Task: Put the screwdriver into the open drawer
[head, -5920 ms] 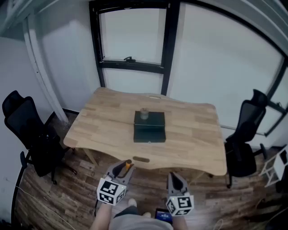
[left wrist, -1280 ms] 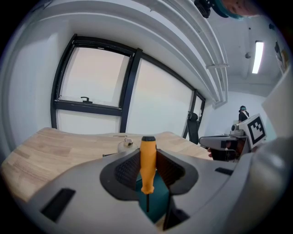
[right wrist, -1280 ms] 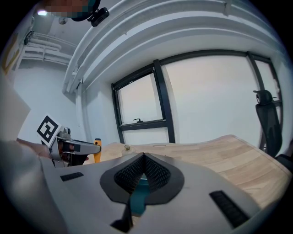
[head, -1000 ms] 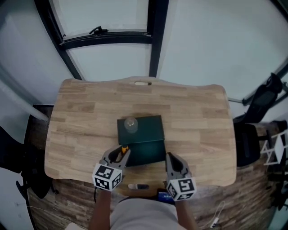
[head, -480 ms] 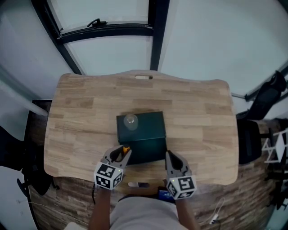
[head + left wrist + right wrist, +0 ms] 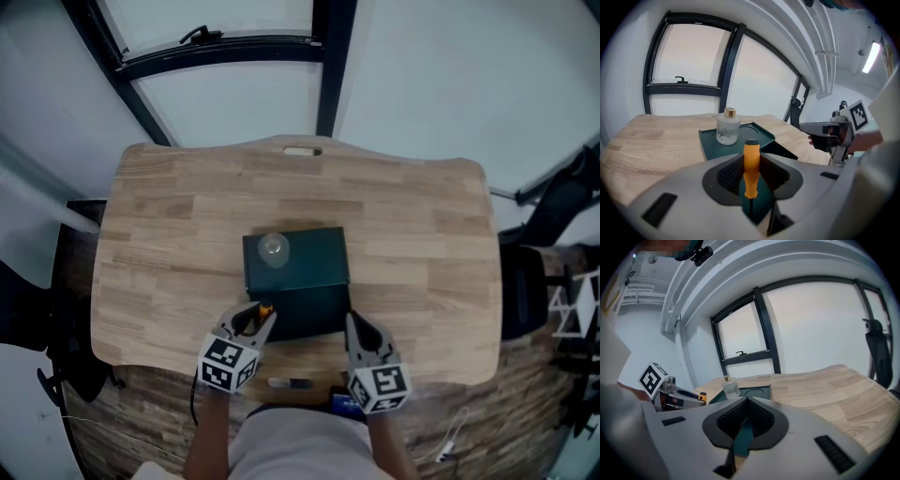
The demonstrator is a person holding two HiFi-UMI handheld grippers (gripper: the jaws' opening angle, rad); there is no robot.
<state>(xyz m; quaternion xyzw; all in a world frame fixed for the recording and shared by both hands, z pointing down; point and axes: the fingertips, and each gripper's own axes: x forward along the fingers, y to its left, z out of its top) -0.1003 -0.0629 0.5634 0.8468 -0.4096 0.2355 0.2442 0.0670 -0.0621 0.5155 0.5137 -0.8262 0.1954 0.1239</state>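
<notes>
An orange-handled screwdriver (image 6: pixel 751 166) stands upright between the pads of my left gripper (image 6: pixel 751 180), which is shut on it. In the head view the left gripper (image 6: pixel 257 320) hovers at the near left corner of a dark green drawer box (image 6: pixel 314 262) on the wooden table (image 6: pixel 422 244). The drawer (image 6: pixel 314 317) juts out of the box front toward me, and its dark inside (image 6: pixel 776 149) shows past the screwdriver (image 6: pixel 265 308). My right gripper (image 6: pixel 355 325) is at the drawer's near right corner; its jaws (image 6: pixel 747 404) are shut with nothing between them.
A small glass bottle (image 6: pixel 273 247) with a gold cap (image 6: pixel 729 112) stands on the box top, left side. Black office chairs stand at the right (image 6: pixel 562 202) and left (image 6: pixel 23 319) of the table. A black-framed window (image 6: pixel 253 52) lies beyond the far edge.
Since the earliest frame I have come up to the table and now look straight down on the box. Over the last second both grippers have stayed almost still by the drawer front.
</notes>
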